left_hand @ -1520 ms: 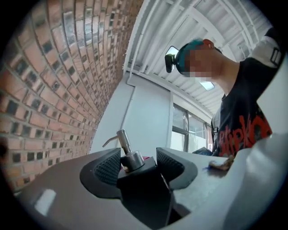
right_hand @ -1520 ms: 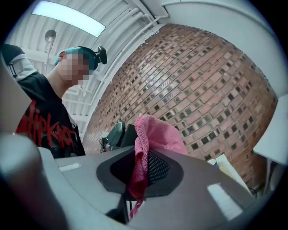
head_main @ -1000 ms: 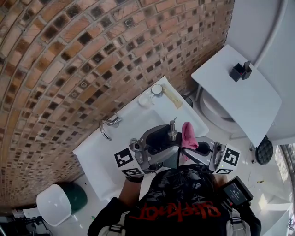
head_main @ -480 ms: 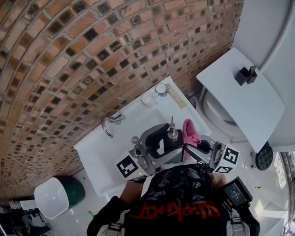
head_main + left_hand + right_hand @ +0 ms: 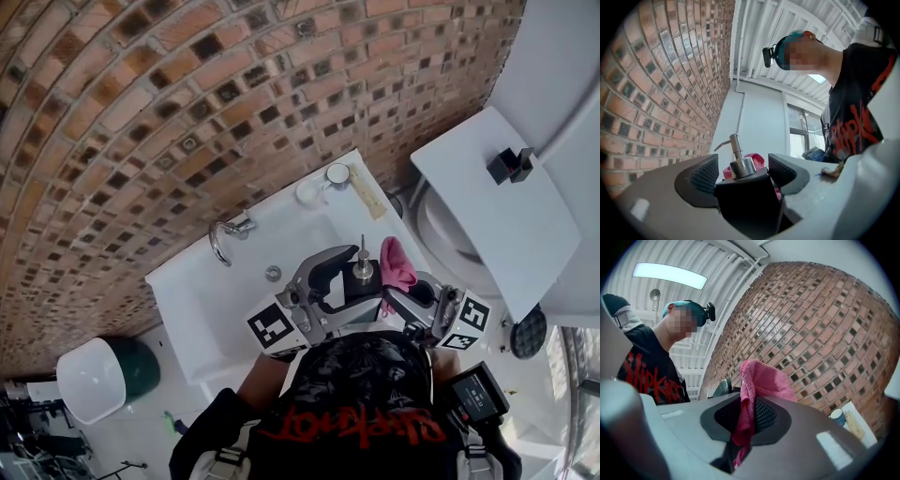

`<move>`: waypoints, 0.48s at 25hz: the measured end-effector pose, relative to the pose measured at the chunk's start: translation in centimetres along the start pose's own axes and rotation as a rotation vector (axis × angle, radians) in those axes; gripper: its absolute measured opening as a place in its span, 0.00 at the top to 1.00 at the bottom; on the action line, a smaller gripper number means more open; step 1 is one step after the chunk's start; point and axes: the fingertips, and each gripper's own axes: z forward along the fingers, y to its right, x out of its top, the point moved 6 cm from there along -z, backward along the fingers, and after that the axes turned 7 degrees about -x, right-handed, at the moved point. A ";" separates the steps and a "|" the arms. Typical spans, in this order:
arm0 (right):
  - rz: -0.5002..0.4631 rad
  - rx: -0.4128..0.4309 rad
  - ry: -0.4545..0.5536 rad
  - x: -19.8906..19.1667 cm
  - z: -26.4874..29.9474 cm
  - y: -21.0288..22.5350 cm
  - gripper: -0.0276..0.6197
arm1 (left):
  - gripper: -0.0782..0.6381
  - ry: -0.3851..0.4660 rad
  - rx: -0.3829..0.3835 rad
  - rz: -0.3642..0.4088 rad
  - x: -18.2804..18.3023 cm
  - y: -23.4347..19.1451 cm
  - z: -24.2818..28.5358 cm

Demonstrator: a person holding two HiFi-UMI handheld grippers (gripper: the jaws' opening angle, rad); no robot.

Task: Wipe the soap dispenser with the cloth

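Note:
The soap dispenser [image 5: 361, 273], a black block with a steel pump, stands upright at the sink's near edge. My left gripper [image 5: 349, 284] is around it, and its jaws are opening. In the left gripper view the dispenser [image 5: 743, 197] fills the space between the dark pads [image 5: 704, 176], with a gap showing on the left side. My right gripper [image 5: 401, 292] is just right of the dispenser, shut on the pink cloth [image 5: 397, 262]. That cloth [image 5: 761, 380] is pinched between its pads and bunches above them. The cloth [image 5: 758, 161] also shows behind the pump.
The white sink [image 5: 216, 300] has a chrome faucet [image 5: 225, 236] at its back and a small cup [image 5: 337, 173] on its far corner. A brick wall rises behind. A toilet [image 5: 445, 230] and a white shelf [image 5: 478, 202] stand to the right, and a bin [image 5: 94, 380] to the left.
My left gripper's jaws have spread wider around the dispenser and the gripper has rolled. The right gripper with the cloth has stayed beside it.

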 end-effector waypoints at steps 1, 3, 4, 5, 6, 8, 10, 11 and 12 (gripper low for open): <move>0.002 0.001 -0.002 0.0 0.0 0.0 0.90 | 0.44 0.005 -0.003 0.003 0.0 0.0 0.0; -0.002 -0.003 -0.007 -0.1 0.0 0.0 0.90 | 0.43 -0.011 -0.003 0.016 -0.1 0.0 0.0; -0.007 -0.007 -0.013 -0.2 0.0 0.0 0.90 | 0.43 -0.026 0.003 0.023 -0.2 0.0 0.1; -0.009 -0.012 -0.018 -0.2 -0.1 0.1 0.90 | 0.44 -0.042 0.008 0.028 -0.4 0.0 0.2; -0.009 -0.015 -0.022 -0.2 -0.2 0.2 0.90 | 0.44 -0.056 0.009 0.032 -0.5 0.1 0.3; 0.000 -0.019 -0.019 -0.1 -0.4 0.3 0.90 | 0.44 -0.065 0.001 0.028 -0.7 0.2 0.5; 0.020 -0.007 0.002 0.1 -0.7 0.3 0.90 | 0.44 -0.028 -0.007 -0.003 -0.7 0.1 0.6; 0.026 0.002 0.016 0.2 -0.9 0.2 0.90 | 0.44 0.003 -0.007 -0.026 -0.7 0.0 0.7; 0.022 0.008 0.028 0.4 -1.0 0.1 0.90 | 0.44 0.036 0.000 -0.046 -0.6 -0.1 0.7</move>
